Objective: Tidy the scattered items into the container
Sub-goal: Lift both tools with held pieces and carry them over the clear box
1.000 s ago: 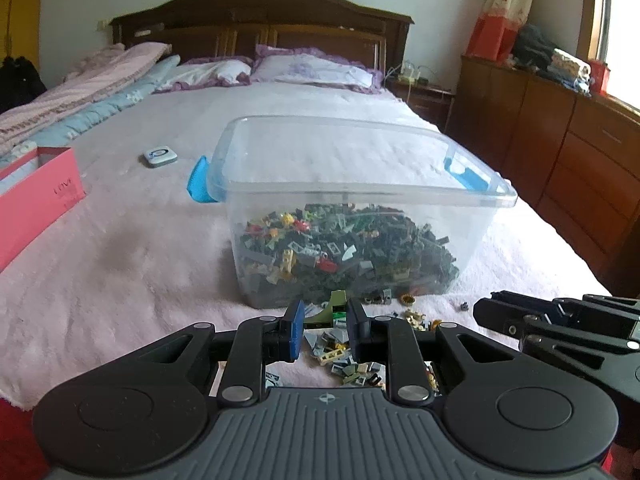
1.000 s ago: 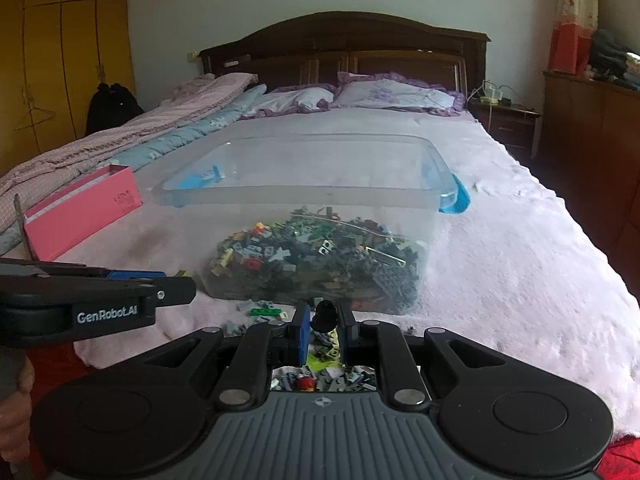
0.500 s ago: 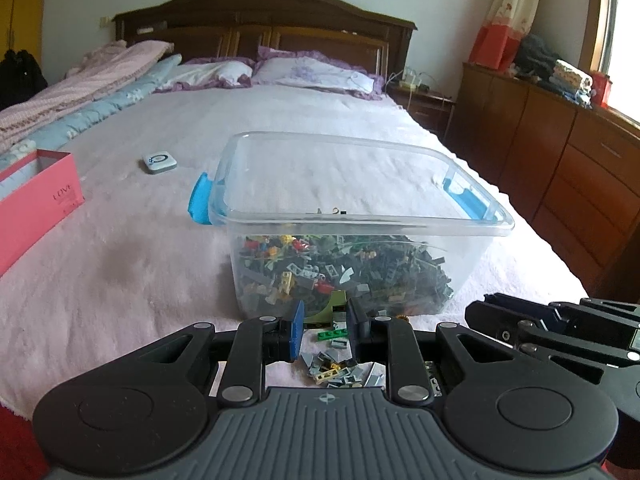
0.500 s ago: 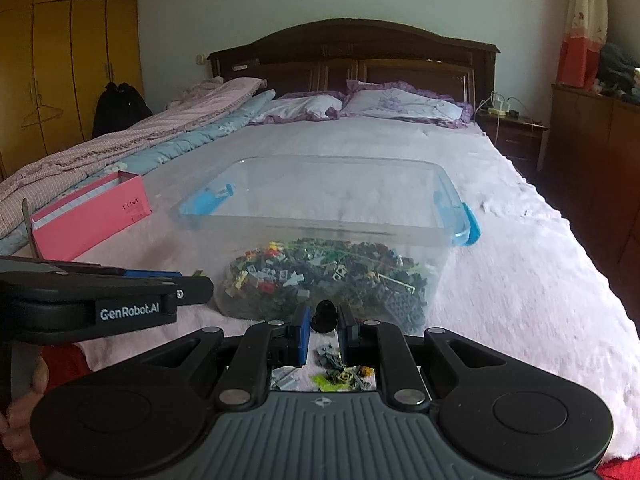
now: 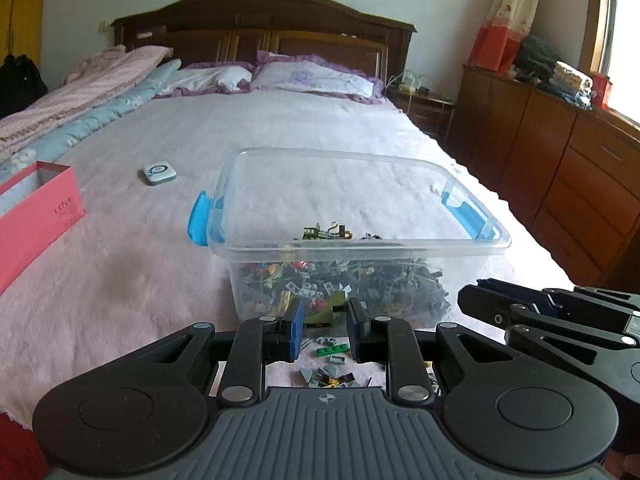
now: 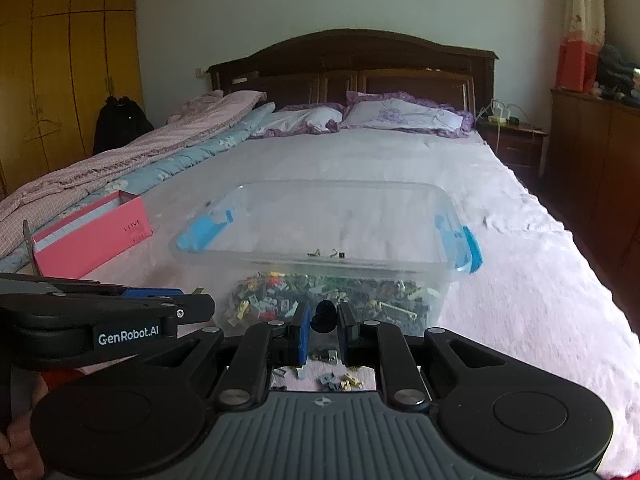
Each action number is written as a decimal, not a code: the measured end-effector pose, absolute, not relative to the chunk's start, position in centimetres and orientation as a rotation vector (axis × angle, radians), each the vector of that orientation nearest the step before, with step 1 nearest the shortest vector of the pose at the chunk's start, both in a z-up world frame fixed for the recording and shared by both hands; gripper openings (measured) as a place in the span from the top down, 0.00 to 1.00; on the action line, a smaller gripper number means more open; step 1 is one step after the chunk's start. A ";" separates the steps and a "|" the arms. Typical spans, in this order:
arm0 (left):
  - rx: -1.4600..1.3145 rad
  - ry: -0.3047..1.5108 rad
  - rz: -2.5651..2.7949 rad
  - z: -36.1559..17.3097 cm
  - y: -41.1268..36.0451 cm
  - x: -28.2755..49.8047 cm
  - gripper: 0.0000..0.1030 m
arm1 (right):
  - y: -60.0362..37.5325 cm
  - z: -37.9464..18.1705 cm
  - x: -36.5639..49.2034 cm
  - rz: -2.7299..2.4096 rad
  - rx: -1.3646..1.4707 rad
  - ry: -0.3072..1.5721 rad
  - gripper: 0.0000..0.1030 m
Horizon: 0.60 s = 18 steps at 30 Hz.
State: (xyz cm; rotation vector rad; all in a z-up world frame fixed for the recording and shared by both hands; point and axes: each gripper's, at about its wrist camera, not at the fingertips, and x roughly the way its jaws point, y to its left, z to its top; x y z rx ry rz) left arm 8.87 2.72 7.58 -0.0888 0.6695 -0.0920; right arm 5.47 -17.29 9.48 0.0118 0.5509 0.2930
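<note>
A clear plastic tub (image 5: 362,246) (image 6: 320,264) with blue latches stands on the pink bedspread, its bottom covered with small toy bricks. My left gripper (image 5: 325,314) is shut on an olive-green brick piece (image 5: 326,312), held just short of the tub's near wall. My right gripper (image 6: 323,318) is shut on a small black round piece (image 6: 325,316), also in front of the near wall. Several loose bricks (image 5: 332,364) (image 6: 334,376) lie on the bedspread below both grippers. Each gripper shows at the edge of the other's view.
A pink open box (image 5: 36,216) (image 6: 92,238) lies left of the tub. A small white device (image 5: 159,173) rests on the bed beyond it. Pillows and a wooden headboard (image 6: 352,64) are at the far end; a wooden dresser (image 5: 560,184) runs along the right.
Both grippers have risen with their pieces, so the tub looks lower and its rim and inside show more. The loose bricks have dropped toward the bottom of each view.
</note>
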 end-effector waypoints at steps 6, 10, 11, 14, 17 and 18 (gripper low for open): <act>-0.076 0.652 -0.095 8.0 2.4 9.2 0.77 | -17.1 10.2 6.1 0.300 0.003 0.531 0.85; -0.074 0.643 -0.086 8.2 2.6 9.6 0.77 | -17.0 10.6 6.7 0.300 0.001 0.519 0.85; -0.073 0.638 -0.082 8.3 2.7 9.7 0.77 | -17.0 10.7 6.8 0.299 0.002 0.515 0.85; -0.080 0.624 -0.078 8.7 2.9 10.0 0.77 | -17.1 11.0 7.4 0.295 0.007 0.505 0.85; -0.076 0.609 -0.084 9.2 2.9 10.3 0.77 | -17.2 11.2 7.8 0.295 0.014 0.495 0.85; -0.074 0.604 -0.087 9.4 2.8 10.3 0.77 | -17.2 11.2 7.9 0.295 0.016 0.492 0.85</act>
